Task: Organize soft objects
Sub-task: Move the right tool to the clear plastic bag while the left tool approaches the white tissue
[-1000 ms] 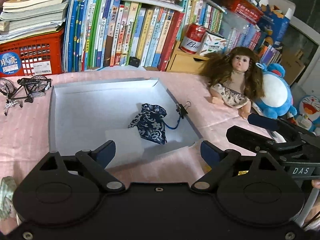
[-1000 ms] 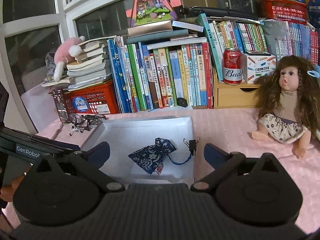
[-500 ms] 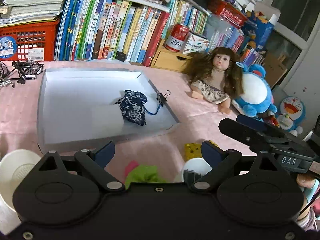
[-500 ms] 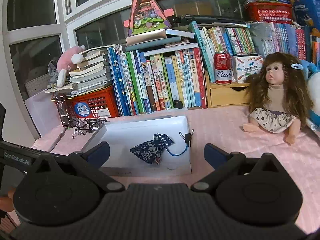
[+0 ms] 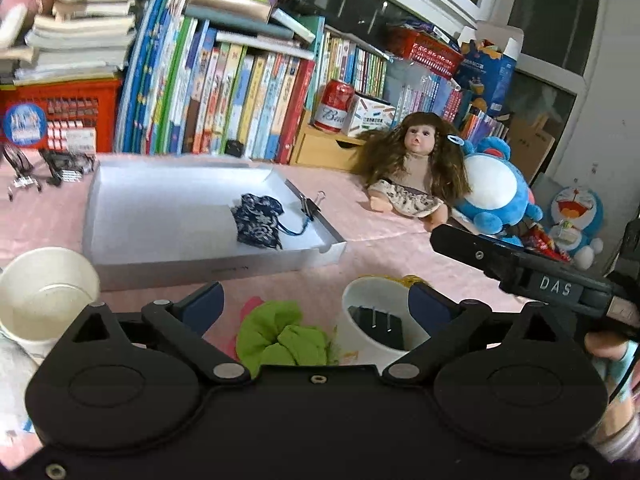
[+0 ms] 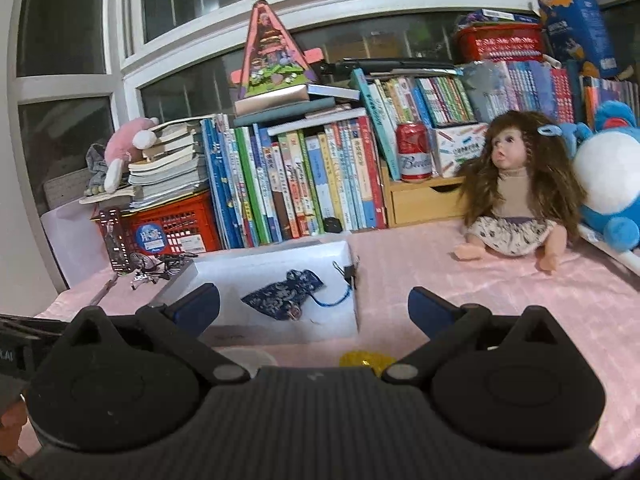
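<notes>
- Done: pouch [image 5: 258, 220] lies in the tray [image 5: 208, 268], frame centre.
- Left: green cloth [image 5: 280, 338], bottom centre, outside it.
- Left gripper [image 5: 316, 308] opening, empty; right gripper [image 6: 314, 308] wide apart, empty.

Left gripper [image 5: 316, 304]: glossy black plastic body with two round hubs, silver pivot screws and dark blue finger pads [image 5: 204, 306]. Right gripper [image 6: 314, 308]: matte black ribbed housing, the same blue pads; its side bar carries white "DAS" lettering. A light blue cuff [image 5: 618, 356] shows at the wrist.
</notes>
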Available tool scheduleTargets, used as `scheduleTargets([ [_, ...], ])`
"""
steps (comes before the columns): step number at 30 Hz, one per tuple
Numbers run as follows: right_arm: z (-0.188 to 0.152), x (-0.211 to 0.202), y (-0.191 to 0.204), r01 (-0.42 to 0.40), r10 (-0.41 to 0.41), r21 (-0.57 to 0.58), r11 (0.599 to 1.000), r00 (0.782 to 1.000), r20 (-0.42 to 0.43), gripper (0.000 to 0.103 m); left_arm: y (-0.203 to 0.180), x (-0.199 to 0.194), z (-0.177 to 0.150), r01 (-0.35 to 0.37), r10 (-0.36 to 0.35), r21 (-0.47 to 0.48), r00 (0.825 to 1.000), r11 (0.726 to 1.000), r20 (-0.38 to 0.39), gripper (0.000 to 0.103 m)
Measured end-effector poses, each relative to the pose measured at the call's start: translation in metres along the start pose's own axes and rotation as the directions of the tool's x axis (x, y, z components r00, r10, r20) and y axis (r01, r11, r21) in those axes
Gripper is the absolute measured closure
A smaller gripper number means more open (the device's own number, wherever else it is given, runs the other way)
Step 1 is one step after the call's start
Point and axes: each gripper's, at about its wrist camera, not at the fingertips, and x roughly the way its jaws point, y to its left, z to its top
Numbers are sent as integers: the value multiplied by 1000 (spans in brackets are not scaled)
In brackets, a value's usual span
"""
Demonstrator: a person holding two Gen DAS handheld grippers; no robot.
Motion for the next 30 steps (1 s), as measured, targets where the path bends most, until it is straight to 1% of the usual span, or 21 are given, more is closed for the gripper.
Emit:
scheduleTargets([
  [2,-3,-2,-3,7,-7,14,1000,1000,-3,0,-2,-4,-7,-14,13,15,1000,1000,27,2],
  [4,-7,-4,-6,16,-16,25,1000,1000,-3,0,-2,-6,-12,-29,28,22,999,999,38,2],
  [11,-19,-10,-9,60,-60,19,998,998,-11,0,4,-5,-26,-47,47,-5,999,999,27,2],
  [15,-25,-15,-9,96,-96,3,995,995,8,0,2,-8,-35,-75,74,31,997,997,37,2],
  [18,-29,-17,-11,112,-112,8,994,994,4,0,1,-7,-42,-85,84,46,996,995,16,2],
  [22,-35,-18,-13,130,-130,-10,991,991,-7,0,2,-5,-49,-76,77,35,997,997,-19,2],
  [27,-44,-21,-9,161,-162,-57,985,987,-17,0,0,3,-56,-87,90,50,995,995,-48,12],
  [30,-49,-23,-7,180,-182,-80,980,983,-23,0,-1,9,-61,-82,86,48,994,995,-75,17],
])
